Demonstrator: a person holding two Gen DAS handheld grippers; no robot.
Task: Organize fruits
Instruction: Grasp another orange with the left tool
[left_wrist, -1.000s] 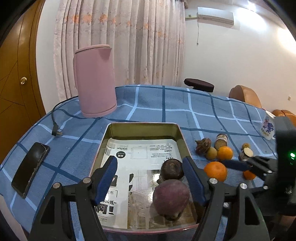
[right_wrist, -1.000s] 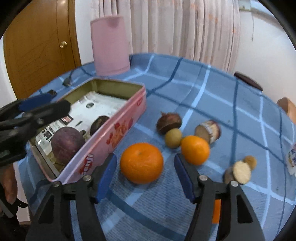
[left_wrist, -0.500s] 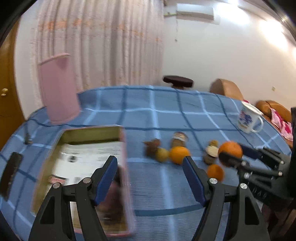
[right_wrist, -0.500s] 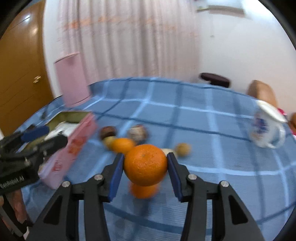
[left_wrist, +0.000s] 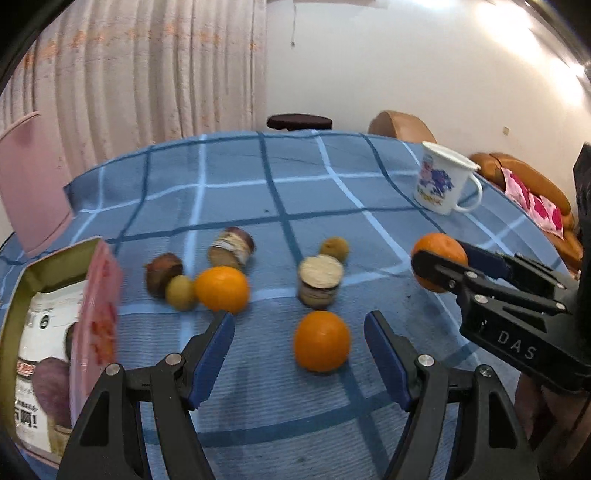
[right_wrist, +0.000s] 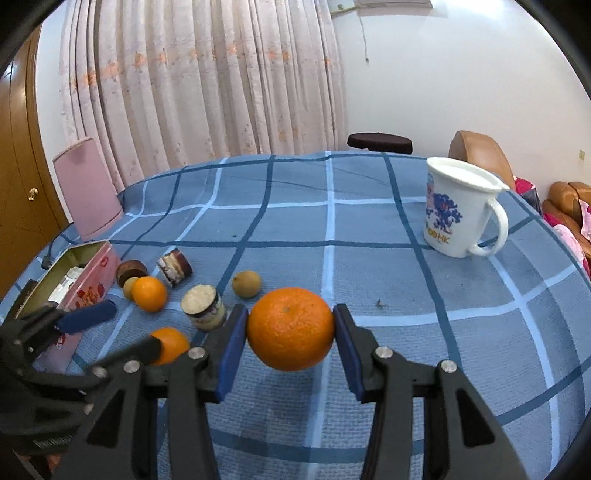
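My right gripper (right_wrist: 290, 330) is shut on a large orange (right_wrist: 290, 328) and holds it above the blue checked cloth; it also shows in the left wrist view (left_wrist: 439, 266). My left gripper (left_wrist: 299, 345) is open around a smaller orange (left_wrist: 321, 340) on the cloth, apart from both pads. Another orange (left_wrist: 221, 289), a brown fruit (left_wrist: 163, 272), two small yellowish fruits (left_wrist: 180, 292) (left_wrist: 334, 249) and two cut pieces (left_wrist: 320, 280) (left_wrist: 231, 249) lie beyond. The pink tin (left_wrist: 98, 306) at left holds a purple fruit (left_wrist: 51, 384).
A white enamel mug (right_wrist: 456, 210) stands at the back right. A pink kettle (right_wrist: 86, 188) stands at the back left. The table edge curves off at right, with a sofa (left_wrist: 532, 192) beyond.
My right gripper closed on the large orange and lifted it to the right. My left gripper swung right from over the tin to around the smaller orange.
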